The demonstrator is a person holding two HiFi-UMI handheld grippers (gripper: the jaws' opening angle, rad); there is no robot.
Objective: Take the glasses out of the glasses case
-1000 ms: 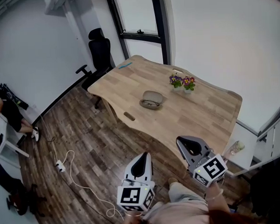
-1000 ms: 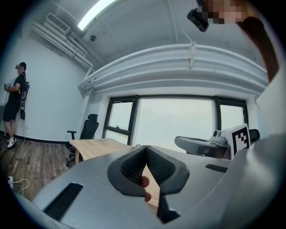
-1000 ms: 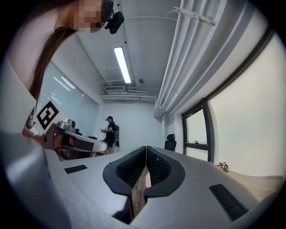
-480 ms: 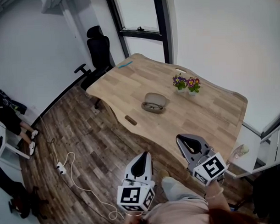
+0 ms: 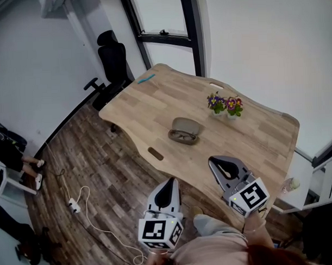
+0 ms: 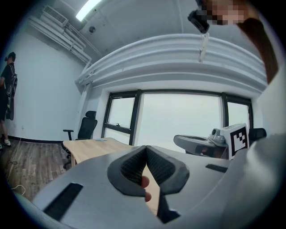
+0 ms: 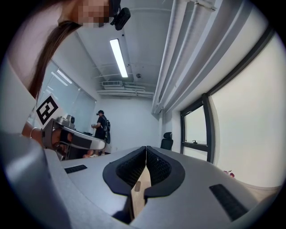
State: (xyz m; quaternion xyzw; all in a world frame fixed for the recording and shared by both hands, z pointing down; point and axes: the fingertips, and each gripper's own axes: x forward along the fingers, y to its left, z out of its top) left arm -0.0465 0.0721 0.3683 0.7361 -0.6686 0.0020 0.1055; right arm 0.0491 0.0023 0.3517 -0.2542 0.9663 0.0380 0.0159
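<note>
Glasses case (image 5: 184, 130) lies open on the tabletop (image 5: 253, 137), well ahead of the left gripper (image 5: 171, 183) and right gripper (image 5: 213, 163), both jaws together, empty.

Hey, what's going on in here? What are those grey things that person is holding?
A person stands a little way back from a wooden table with a two-jaw tool in each hand. The left gripper and the right gripper both have their jaws shut on nothing. An open glasses case lies on the table, apparently with the glasses inside. Neither gripper has reached it yet.
</note>
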